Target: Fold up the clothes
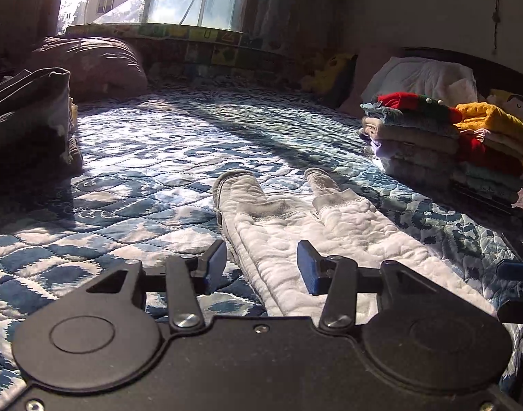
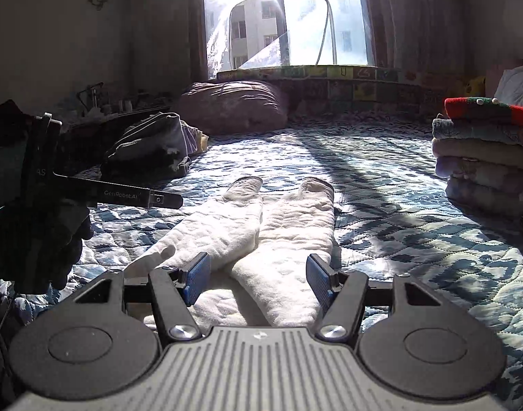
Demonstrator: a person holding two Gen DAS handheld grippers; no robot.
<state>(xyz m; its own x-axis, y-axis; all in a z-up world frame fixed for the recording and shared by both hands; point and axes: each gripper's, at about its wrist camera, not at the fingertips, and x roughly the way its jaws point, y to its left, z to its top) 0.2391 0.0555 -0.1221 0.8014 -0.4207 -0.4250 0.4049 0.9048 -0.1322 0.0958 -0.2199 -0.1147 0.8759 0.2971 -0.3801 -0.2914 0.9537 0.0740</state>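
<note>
A small pair of white quilted trousers (image 1: 295, 226) (image 2: 271, 236) lies flat on the blue patterned quilt (image 1: 141, 178) (image 2: 398, 212), its grey cuffs pointing toward the window. My left gripper (image 1: 261, 267) hovers open over the waist end, nothing between its blue pads. In the right wrist view my right gripper (image 2: 258, 281) is also open, just above the waist end, its jaws straddling the right leg. The other gripper (image 2: 124, 197), held by a dark-gloved hand (image 2: 38, 239), shows at the left of that view.
A stack of folded clothes (image 1: 443, 140) (image 2: 484, 150) stands at the right of the bed. A dark heap of unfolded clothes (image 1: 28, 116) (image 2: 148, 147) lies at the left. A brownish pillow (image 1: 90, 65) (image 2: 234, 106) sits under the window.
</note>
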